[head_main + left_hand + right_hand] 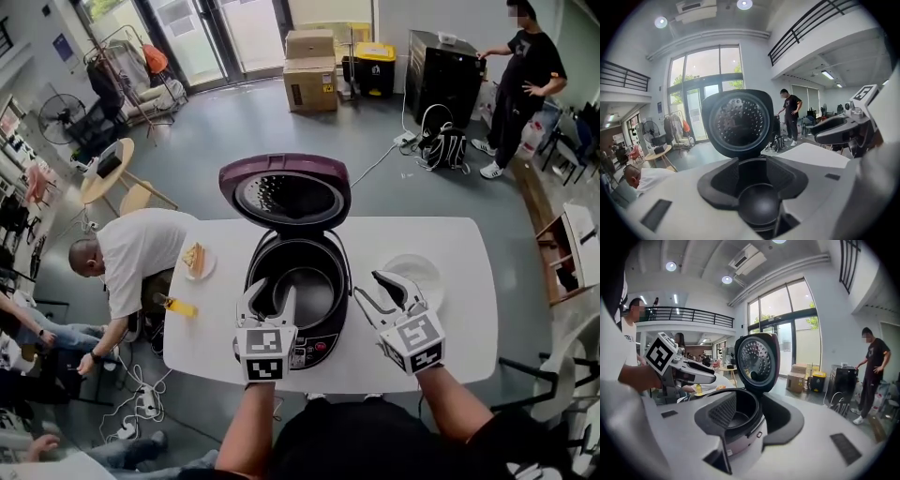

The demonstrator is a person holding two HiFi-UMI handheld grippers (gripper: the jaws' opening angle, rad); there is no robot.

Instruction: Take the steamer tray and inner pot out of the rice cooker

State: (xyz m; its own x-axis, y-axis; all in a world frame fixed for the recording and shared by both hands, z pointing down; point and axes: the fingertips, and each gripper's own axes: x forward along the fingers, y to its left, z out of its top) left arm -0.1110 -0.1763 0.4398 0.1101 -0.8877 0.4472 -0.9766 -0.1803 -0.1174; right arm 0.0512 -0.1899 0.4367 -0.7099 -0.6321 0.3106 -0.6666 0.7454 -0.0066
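The rice cooker (343,281) is set at the middle of the white surface (450,328), with its purple lid (285,192) swung up at the far side. The dark inner pot (314,295) is seated inside the cooker. A white round tray (417,267) is laid on the surface just right of the cooker. The left tongs (271,292) are held over the cooker's near rim, spread, with nothing pinched between them. The right tongs (372,286) are held beside the cooker's right rim, likewise spread and empty. A small plate of food (197,261) is seen at the left.
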